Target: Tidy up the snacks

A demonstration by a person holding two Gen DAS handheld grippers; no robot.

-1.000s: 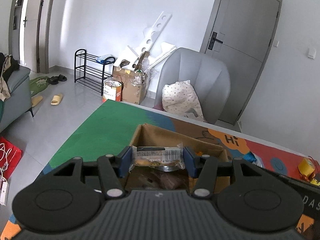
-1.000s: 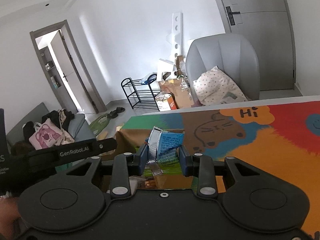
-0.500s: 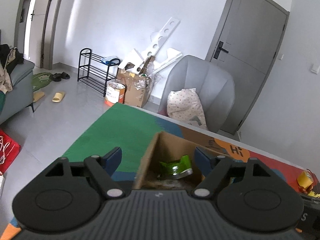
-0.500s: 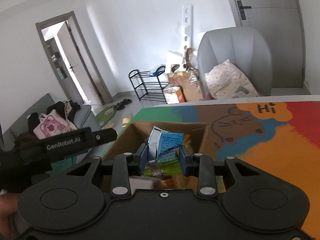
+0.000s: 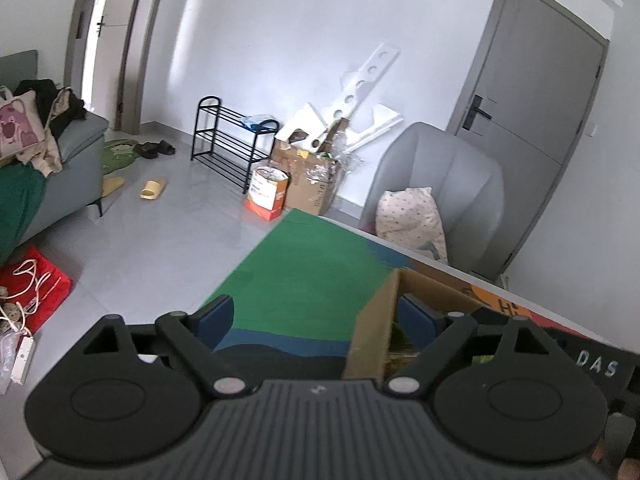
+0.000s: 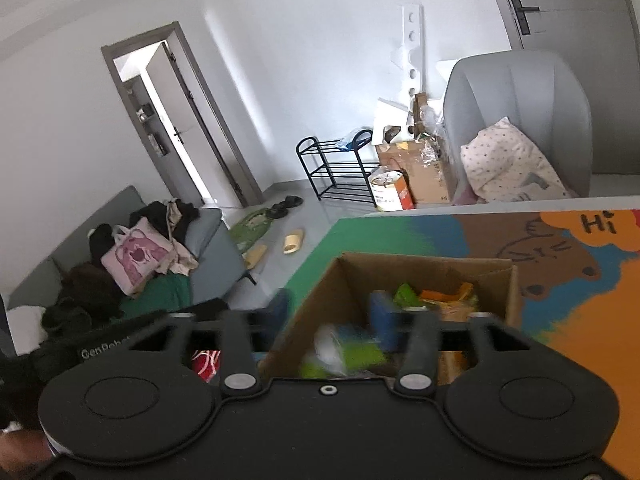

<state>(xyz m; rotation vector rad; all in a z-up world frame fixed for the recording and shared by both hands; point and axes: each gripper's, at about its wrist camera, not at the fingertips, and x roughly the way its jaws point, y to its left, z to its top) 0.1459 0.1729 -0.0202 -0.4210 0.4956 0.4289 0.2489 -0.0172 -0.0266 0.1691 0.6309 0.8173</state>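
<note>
Left gripper (image 5: pixel 316 316) at the left side of the cardboard box (image 5: pixel 372 328): jaws wide apart, just been opening, gripping nothing. Left blue pad (image 5: pixel 218 316) over the green part of the mat (image 5: pixel 304 272), right blue pad (image 5: pixel 416 314) inside the box, box wall standing between them. Behind, across the floor: grey sofa (image 5: pixel 68 160), black shoe rack (image 5: pixel 228 148), grey armchair (image 5: pixel 448 184) with a spotted pillow.

Right gripper (image 6: pixel 332 312) above the same box (image 6: pixel 424 268): jaws apart, just been opening, blurred. Left finger (image 6: pixel 280 304) outside the box's left wall, right finger (image 6: pixel 382 314) inside it. Blue and green snack packet (image 6: pixel 340 350) below and between the fingers, inside the box, blurred, not pressed by either pad. More snacks (image 6: pixel 444 298) in green and orange lying deeper in the box. Box resting on the mat near its green corner, brown cat drawing and "Hi" to its right.
</note>
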